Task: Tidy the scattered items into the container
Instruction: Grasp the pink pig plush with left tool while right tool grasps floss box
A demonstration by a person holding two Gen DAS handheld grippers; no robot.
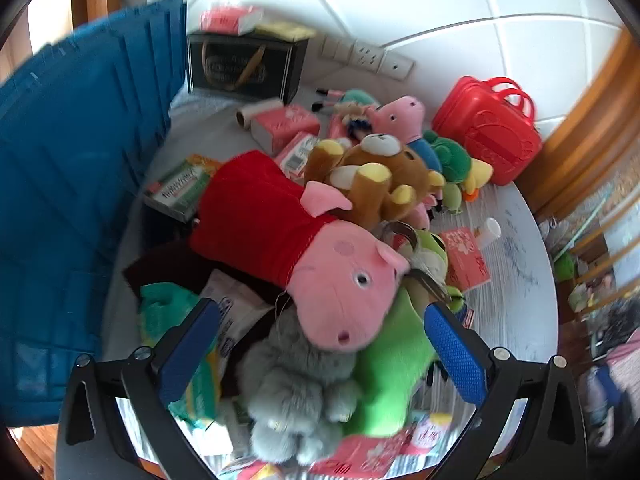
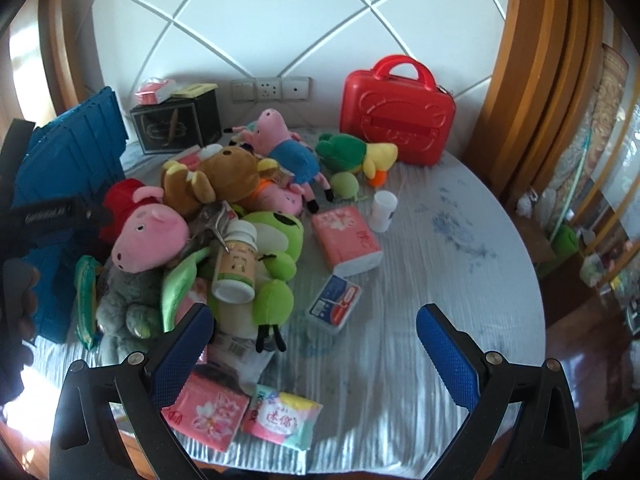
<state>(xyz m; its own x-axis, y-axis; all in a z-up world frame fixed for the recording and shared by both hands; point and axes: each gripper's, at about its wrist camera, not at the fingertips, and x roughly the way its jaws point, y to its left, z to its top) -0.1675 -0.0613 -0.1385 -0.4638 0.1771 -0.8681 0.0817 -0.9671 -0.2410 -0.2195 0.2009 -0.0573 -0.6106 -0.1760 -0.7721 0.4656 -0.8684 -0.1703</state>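
A pile of plush toys lies on the round table. A pink pig in a red dress tops it, over a grey plush and a green frog. A brown bear lies behind. My left gripper is open, its blue pads on either side of the pig's snout, apart from it. My right gripper is open and empty above the table cloth, near a blue and white packet. The blue crate stands at the left.
A red toy suitcase stands at the back right. A black box sits at the back left. Pink tissue packs, a white bottle, a capped bottle and sachets are scattered about.
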